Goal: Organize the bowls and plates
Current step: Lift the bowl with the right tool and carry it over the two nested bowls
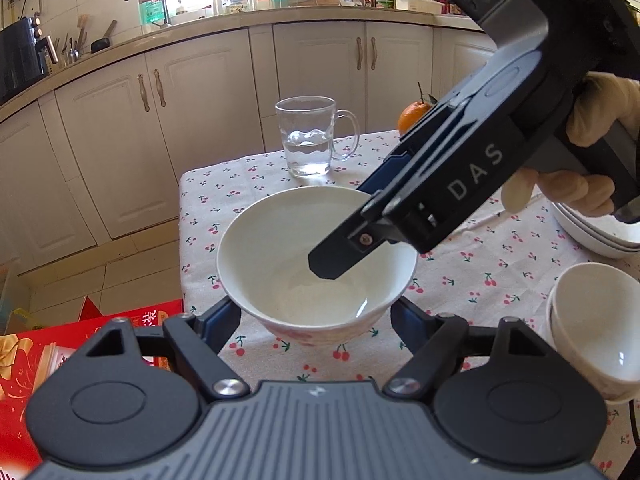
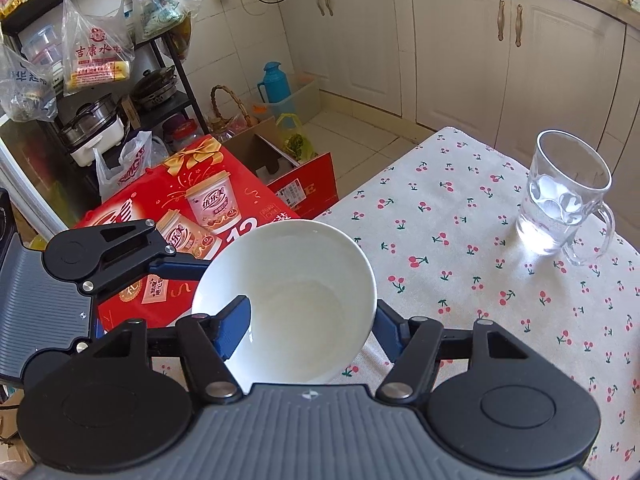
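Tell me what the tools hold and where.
The white bowl. The right tool pinches its rim, one finger inside, one outside; the left tool appears to clamp its outer sides.

Your matte black two-finger left gripper [image 1: 316, 312] has blue finger pads, a ribbed grey body and silver pivot screws. Your matching right gripper [image 2: 304, 320] is lettered "DAS" in grey, and your cream-gloved right hand [image 1: 592, 136] shows.

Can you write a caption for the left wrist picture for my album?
Both grippers grip one white bowl above the cherry tablecloth, a glass mug behind.
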